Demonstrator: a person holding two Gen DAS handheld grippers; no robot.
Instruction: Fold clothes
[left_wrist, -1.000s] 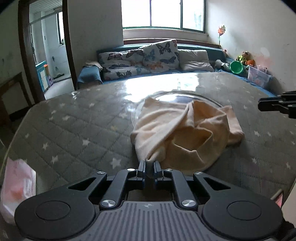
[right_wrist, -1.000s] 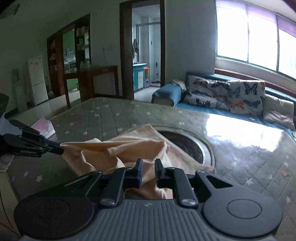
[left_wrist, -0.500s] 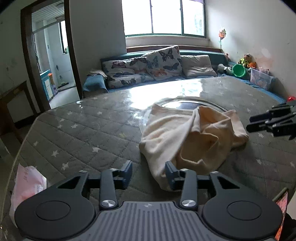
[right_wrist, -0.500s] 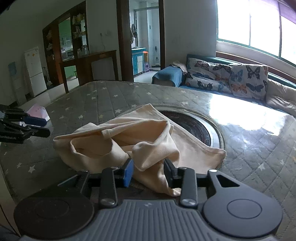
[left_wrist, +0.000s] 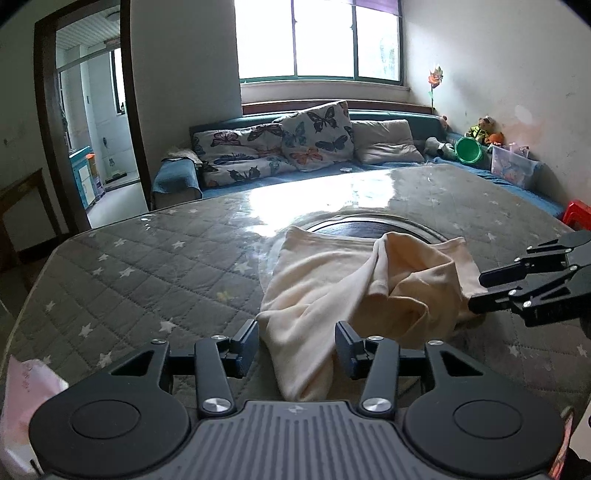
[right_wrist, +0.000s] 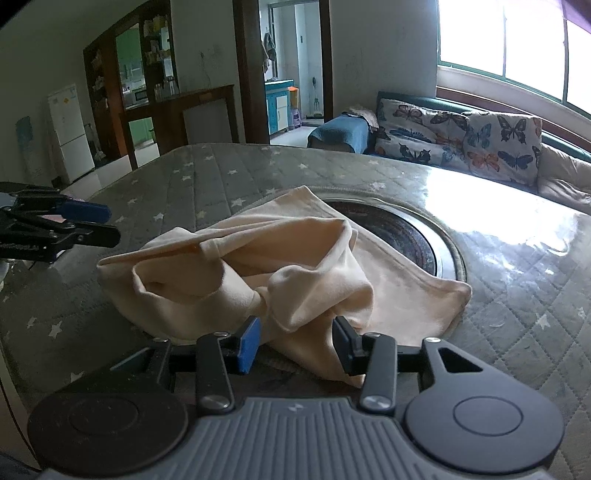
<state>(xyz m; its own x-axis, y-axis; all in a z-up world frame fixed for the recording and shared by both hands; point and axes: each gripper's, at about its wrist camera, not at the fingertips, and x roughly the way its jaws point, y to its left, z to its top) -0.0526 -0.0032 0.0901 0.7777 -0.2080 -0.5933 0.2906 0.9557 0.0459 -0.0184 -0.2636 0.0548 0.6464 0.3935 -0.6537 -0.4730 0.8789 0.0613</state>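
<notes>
A cream garment (left_wrist: 354, 284) lies crumpled on the grey star-quilted table (left_wrist: 147, 266), partly over a round black inset (left_wrist: 369, 230). My left gripper (left_wrist: 295, 347) is open, and a hanging fold of the cloth lies loose between its fingers. In the right wrist view the same cream garment (right_wrist: 258, 269) is bunched in front of my right gripper (right_wrist: 295, 343), which is open with a fold between its fingers, not pinched. The right gripper (left_wrist: 480, 291) also shows at the cloth's right edge in the left wrist view; the left gripper (right_wrist: 99, 221) shows at far left of the right wrist view.
A pink-and-white packet (left_wrist: 26, 402) lies at the table's near left corner. A sofa with butterfly cushions (left_wrist: 314, 140) runs along the far side under the window. A doorway (left_wrist: 92, 140) opens at the left. A red stool (left_wrist: 576, 214) stands by the table's right edge.
Both grippers, shut on the garment a second ago, have opened wide and let it go. The cloth has dropped and settled onto the table; both grippers have drawn back slightly.
</notes>
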